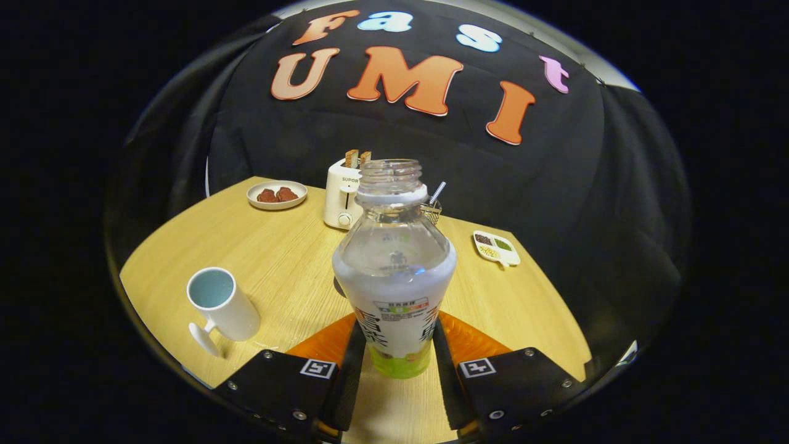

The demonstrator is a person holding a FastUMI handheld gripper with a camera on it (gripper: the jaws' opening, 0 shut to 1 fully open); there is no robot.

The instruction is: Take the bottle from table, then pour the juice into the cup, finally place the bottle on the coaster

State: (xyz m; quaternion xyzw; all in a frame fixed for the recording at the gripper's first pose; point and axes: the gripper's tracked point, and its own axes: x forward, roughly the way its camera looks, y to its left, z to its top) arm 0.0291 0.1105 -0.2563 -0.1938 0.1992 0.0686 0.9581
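Leftmost of all, a white mug point(223, 304) with a pale blue inside stands on the round wooden table point(271, 253), well to the left of the bottle and a little nearer than its shoulder, its handle turned toward the camera. Farther back, left of the bottle's neck, a small plate point(277, 195) carries two reddish-brown pieces of food. Just left of the neck and behind it stands a white toaster point(341, 200) with two slices of toast poking out of its slots.

The juice bottle point(394, 271) stands upright in the middle, cap off, its mouth open. Whitish liquid fills the lower body up to about the shoulder, and the clear upper part is see-through. The gripper point(394, 357) has the bottle between its two fingers, which press against the labelled lower body on either side, so the jaws are closed to the bottle's width and hold it. An orange coaster point(468, 339) shows behind the fingers, on both sides of the bottle's base; whether the base rests on it I cannot tell.

Right of the neck a small wire basket point(432, 211) with a straw-like stick peeks out from behind the bottle. Farther right lies a small divided dish point(497, 248) of dark, pale and green grains.
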